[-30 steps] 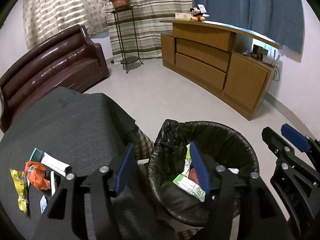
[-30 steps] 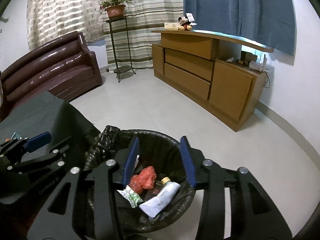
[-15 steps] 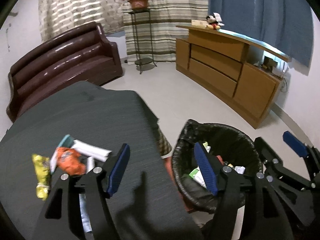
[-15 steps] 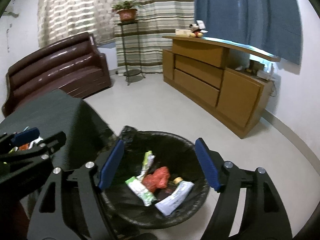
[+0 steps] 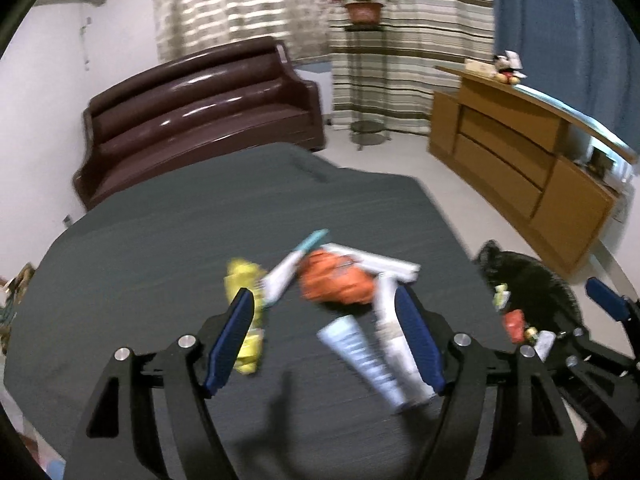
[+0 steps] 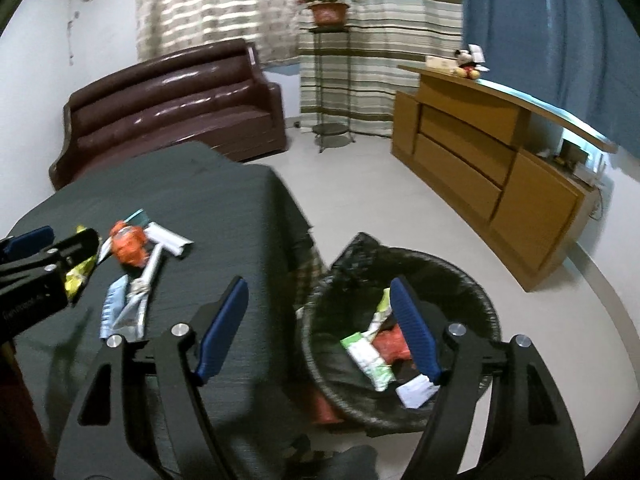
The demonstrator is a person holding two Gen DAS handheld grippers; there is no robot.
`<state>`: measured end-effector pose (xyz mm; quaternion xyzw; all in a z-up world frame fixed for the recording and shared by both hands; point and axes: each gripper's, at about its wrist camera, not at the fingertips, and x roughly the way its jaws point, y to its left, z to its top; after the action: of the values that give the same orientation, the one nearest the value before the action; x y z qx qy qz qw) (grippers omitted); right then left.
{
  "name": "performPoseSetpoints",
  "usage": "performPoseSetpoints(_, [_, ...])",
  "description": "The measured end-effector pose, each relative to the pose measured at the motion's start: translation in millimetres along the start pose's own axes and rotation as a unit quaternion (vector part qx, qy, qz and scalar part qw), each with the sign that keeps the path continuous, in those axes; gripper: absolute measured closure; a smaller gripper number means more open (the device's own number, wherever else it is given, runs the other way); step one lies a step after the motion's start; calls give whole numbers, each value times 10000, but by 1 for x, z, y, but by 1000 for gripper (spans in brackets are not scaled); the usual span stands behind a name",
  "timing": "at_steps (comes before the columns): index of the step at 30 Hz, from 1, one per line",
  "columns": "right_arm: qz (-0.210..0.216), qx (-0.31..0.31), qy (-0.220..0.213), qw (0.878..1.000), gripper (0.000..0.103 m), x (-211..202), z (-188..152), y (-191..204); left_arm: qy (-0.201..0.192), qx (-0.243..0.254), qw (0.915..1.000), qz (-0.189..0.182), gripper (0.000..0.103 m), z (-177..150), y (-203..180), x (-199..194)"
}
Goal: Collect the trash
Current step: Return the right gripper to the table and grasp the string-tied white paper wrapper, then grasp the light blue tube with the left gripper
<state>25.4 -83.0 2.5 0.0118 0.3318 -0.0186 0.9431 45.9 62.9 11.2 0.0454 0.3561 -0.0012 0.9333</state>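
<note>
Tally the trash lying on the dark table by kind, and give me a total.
Yellow wrapper: 1
Orange wrapper: 1
White and teal packet: 1
White box: 1
Pale tubes: 2
Total: 6

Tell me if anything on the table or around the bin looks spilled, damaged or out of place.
Nothing looks spilled or broken. The odd part is the litter still heaped on the dark table: an orange wrapper, a yellow wrapper and crumpled tubes. The lined bin stands upright on the floor beside it, trash inside.
</note>
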Motion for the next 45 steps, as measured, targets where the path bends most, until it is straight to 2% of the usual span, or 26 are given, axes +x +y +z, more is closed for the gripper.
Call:
performPoseSetpoints(9, [319, -377, 120, 9987, 39, 2, 2, 51, 205, -474, 9974, 498, 32, -18, 67, 3])
performPoseSetpoints(20, [488, -747, 418, 9951, 47, 22, -1, 96, 266, -720, 9945, 708, 32, -30, 105, 0])
performPoseSetpoints(32, [497, -1061, 804, 9899, 57, 35, -2, 115, 368, -796, 9935, 725, 32, -35, 116, 6])
performPoseSetpoints(34, [516, -1110, 829, 9890, 62, 36, -3, 117, 373, -787, 9938, 694, 32, -34, 114, 6])
performPoseSetpoints(39, [547, -1123, 861, 9884, 83, 37, -5, 119, 387, -738, 9948, 591, 32, -32, 113, 9])
performPoseSetpoints(45, [540, -997, 717, 9910, 85, 31, -5, 114, 395, -646, 9961, 460, 32, -32, 102, 9])
